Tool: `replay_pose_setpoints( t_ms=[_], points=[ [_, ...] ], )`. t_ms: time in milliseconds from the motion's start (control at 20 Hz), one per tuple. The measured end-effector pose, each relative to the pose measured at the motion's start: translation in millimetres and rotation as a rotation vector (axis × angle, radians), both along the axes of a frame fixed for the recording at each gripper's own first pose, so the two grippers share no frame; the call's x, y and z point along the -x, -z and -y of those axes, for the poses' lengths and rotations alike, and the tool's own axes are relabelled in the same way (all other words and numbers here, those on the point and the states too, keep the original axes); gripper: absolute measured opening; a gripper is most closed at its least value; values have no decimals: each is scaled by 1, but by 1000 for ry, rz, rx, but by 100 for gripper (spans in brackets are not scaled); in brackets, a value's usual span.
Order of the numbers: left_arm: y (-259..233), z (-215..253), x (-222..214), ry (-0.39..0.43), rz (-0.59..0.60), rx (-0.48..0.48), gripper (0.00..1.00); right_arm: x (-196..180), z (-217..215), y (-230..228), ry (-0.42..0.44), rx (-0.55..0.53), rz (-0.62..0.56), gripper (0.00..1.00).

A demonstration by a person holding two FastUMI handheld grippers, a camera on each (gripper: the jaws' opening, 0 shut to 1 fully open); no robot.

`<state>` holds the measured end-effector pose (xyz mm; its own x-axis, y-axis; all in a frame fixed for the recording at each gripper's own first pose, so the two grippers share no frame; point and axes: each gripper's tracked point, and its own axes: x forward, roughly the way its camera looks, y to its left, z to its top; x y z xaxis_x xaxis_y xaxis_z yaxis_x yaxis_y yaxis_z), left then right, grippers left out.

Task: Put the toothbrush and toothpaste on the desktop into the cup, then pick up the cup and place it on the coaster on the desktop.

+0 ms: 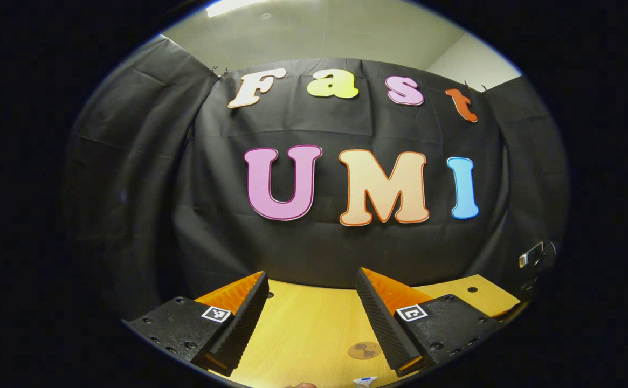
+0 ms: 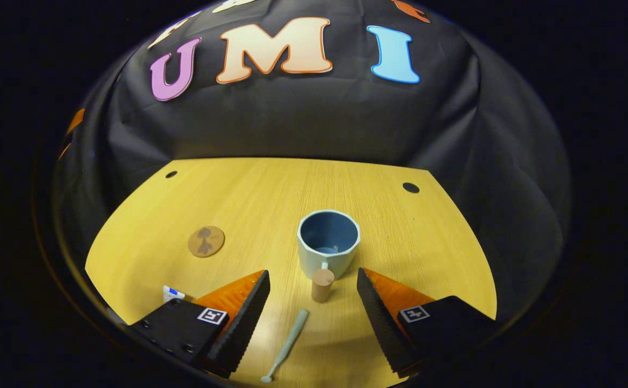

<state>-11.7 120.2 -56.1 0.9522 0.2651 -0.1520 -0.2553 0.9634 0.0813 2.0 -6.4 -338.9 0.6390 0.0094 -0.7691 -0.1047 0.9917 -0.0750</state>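
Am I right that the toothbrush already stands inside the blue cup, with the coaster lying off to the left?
Not quite: the toothbrush lies flat on the desk in front of the cup, as the right gripper view shows. The coaster is indeed left.

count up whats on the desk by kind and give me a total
cup: 1
toothbrush: 1
toothpaste tube: 1, mostly hidden behind the right claw
coaster: 1
total: 4
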Motion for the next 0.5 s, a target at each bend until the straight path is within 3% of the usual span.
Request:
replay_pose_setpoints(
  t_ms=[500],
  points=[
    [9, -10, 4, -41, -27, 4, 95, 43, 1, 66, 30, 13, -297, 100]
  ],
)
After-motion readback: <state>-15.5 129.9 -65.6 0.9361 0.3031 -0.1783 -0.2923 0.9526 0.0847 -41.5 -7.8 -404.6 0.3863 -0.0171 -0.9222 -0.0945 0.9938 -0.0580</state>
